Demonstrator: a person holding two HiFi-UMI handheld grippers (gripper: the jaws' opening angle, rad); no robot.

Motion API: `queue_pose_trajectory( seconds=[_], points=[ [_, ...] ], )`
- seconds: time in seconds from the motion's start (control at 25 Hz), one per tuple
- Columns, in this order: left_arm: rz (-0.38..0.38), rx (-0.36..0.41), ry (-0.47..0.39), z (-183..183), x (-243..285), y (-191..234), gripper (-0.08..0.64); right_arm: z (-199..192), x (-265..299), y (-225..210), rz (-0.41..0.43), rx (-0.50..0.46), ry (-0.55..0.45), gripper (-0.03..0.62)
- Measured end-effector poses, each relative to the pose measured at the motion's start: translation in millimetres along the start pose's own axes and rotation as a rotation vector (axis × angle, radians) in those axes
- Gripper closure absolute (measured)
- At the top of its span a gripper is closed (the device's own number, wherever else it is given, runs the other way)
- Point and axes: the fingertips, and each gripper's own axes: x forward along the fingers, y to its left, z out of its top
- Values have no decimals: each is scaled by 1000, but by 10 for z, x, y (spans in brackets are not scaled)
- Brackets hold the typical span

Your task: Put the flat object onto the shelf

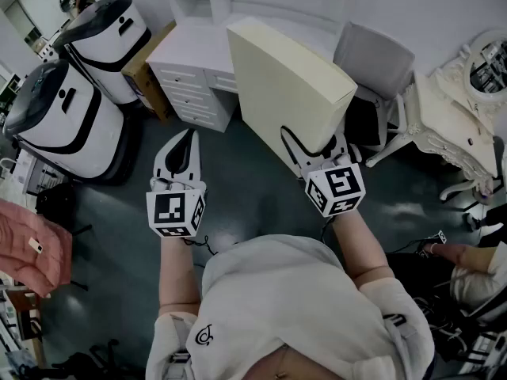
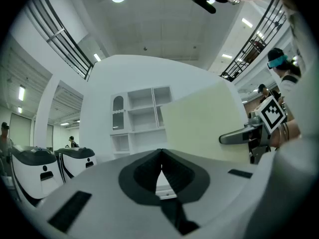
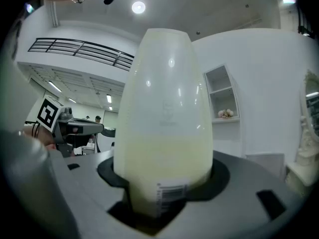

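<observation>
Right tongs [image 3: 162, 198] around flat object [image 3: 164, 118]

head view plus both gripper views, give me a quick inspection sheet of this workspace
surface: dark floor; white desk with drawers ahead
job's things: cream flat object held up off the floor, tilted; white shelf at the desk's back
clutter: cardboard box beside the desk; pink cloth at far left
grippers: right hand-held gripper clamped on the flat object's lower end; left hand-held gripper jaws together, nothing between
cables: thin dark cable below the left hand-held gripper
surroundings: two white-and-black machines, grey chair, ornate white dressing table, people in the background
</observation>
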Motion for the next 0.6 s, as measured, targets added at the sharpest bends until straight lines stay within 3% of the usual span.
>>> queue_pose_trajectory(
  seconds=[0.6],
  points=[
    [-18, 7, 20, -57, 188, -13, 546, -109, 152, -103, 16, 54, 13, 305]
  ],
)
